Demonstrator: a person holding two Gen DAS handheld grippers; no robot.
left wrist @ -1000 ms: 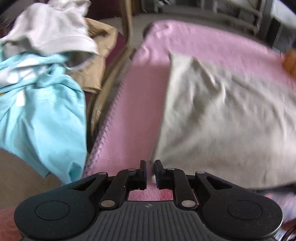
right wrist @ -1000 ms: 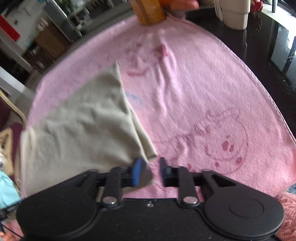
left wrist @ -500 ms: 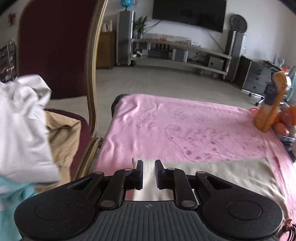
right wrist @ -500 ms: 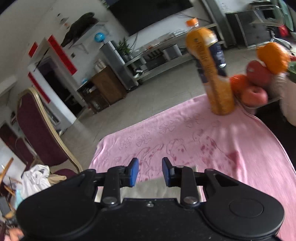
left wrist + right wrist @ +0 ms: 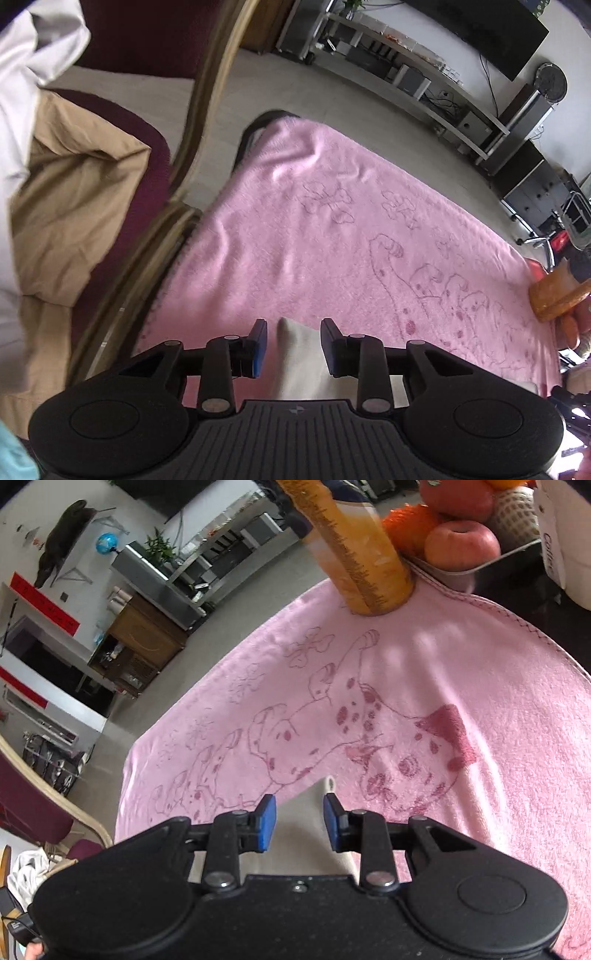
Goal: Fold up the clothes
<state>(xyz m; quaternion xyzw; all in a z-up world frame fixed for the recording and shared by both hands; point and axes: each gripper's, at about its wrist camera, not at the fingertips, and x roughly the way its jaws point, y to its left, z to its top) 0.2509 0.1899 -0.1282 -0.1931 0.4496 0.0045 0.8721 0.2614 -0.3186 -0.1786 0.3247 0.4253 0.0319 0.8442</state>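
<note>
A beige garment (image 5: pixel 301 360) lies on the pink towel (image 5: pixel 332 240) that covers the table. One corner of it shows between the fingers of my left gripper (image 5: pixel 293 345), which is open and just above the cloth. In the right wrist view another corner of the beige garment (image 5: pixel 306 819) lies between the fingers of my right gripper (image 5: pixel 299 825), which is open too. Most of the garment is hidden under both gripper bodies.
A dark red chair (image 5: pixel 155 155) at the left carries a tan garment (image 5: pixel 66 206) and a white one (image 5: pixel 22 74). An orange bottle (image 5: pixel 354 542) and a tray of fruit (image 5: pixel 461 539) stand at the towel's far right edge. A white container (image 5: pixel 569 546) is beside them.
Both grippers have opened wider and tilted back down toward the table. Each now has a corner of the beige garment between its fingers.
</note>
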